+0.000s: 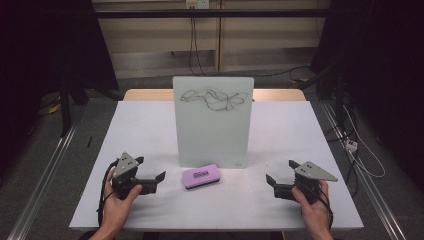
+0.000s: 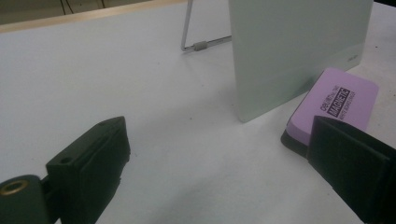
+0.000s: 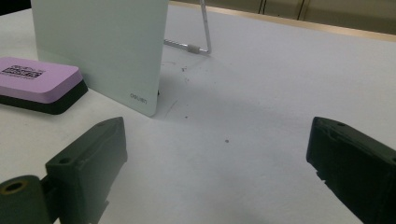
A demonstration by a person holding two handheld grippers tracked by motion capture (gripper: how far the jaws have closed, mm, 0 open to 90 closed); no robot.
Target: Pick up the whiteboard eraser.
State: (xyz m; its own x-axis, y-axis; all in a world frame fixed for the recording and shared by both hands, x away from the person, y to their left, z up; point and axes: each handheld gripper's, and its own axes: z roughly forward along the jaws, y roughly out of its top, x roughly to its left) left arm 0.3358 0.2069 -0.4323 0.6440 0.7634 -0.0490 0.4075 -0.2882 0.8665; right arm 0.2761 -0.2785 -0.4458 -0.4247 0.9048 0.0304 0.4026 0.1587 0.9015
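Left gripper, held in the person's left hand at the near left of the white tabletop, fingers spread wide with nothing between them, pointing toward the purple eraser. Right gripper, held in the right hand at the near right of the tabletop, fingers likewise wide apart and empty, bare tabletop between them. Purple eraser lying flat on the tabletop between the two grippers, nearer the left one, just in front of the lower edge of the whiteboard; black felt underside and a printed label on top visible in both gripper views. Pale glass whiteboard standing nearly upright at mid-table, propped from behind by a wire stand, with a tangle of black scribbles across its upper part. Eraser close to the board; contact not discernible. Both grippers apart from the eraser and the board.
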